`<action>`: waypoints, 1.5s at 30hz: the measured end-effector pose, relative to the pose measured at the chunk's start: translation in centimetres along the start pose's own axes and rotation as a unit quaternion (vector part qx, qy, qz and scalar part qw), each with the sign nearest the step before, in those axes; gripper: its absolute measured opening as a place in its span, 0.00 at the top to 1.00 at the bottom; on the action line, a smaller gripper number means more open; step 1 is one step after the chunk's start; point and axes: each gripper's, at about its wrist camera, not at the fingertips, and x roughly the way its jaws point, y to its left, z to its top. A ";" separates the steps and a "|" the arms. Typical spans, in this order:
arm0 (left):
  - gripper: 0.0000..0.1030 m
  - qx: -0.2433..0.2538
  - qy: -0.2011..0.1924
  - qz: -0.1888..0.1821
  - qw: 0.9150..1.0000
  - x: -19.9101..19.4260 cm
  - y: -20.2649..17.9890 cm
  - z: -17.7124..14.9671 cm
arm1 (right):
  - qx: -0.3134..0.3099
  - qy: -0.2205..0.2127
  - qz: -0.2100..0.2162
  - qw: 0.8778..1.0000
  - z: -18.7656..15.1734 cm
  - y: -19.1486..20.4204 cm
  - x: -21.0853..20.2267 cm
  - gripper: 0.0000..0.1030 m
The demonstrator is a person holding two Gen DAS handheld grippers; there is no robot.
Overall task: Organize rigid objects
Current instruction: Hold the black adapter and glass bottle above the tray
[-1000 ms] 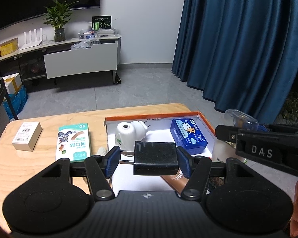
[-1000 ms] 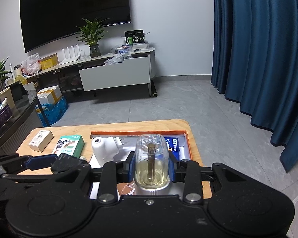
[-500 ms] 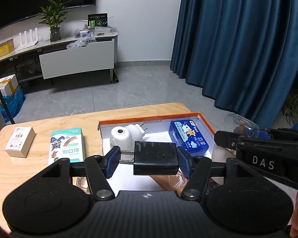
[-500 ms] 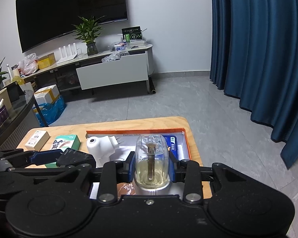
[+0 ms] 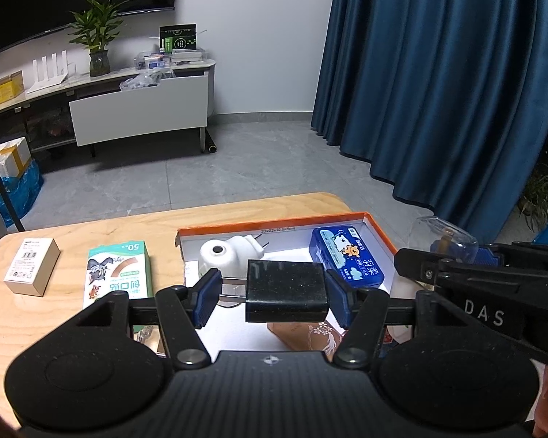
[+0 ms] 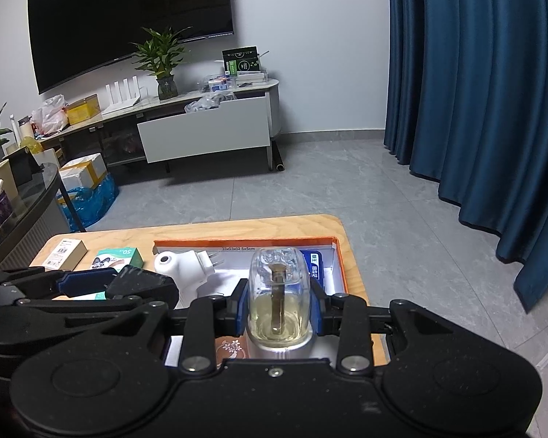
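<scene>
My left gripper (image 5: 270,297) is shut on a black plug adapter (image 5: 286,291), its metal prongs against the left pad, held above the orange-rimmed tray (image 5: 274,223). My right gripper (image 6: 278,308) is shut on a clear glass bottle (image 6: 278,292) with yellowish liquid, held over the tray's (image 6: 237,241) near right part. The bottle also shows in the left wrist view (image 5: 445,235). In the tray lie a white plug-in device (image 5: 230,255), a blue tin (image 5: 345,257) and a brown patterned box (image 5: 307,335).
On the wooden table (image 5: 73,230) left of the tray lie a green plaster box (image 5: 118,273) and a small beige box (image 5: 31,271). Beyond the table are grey floor, a TV cabinet (image 5: 139,109) and blue curtains (image 5: 438,84).
Both grippers keep their grips. The table and tray have shifted slightly in both views as the grippers moved a little; the held things stay put in the jaws.
</scene>
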 end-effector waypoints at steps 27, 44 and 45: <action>0.40 -0.001 -0.004 0.001 1.000 0.1 0.1 0.3 | 0.000 0.000 0.001 1.000 0.0 0.3 0.0 0.61; 0.40 -0.002 -0.005 0.001 1.000 0.2 0.2 0.2 | -0.002 0.001 0.000 1.000 0.0 0.3 0.0 0.61; 0.40 -0.002 -0.005 0.001 1.000 0.2 0.2 0.2 | -0.002 0.001 0.000 1.000 0.1 0.3 0.0 0.61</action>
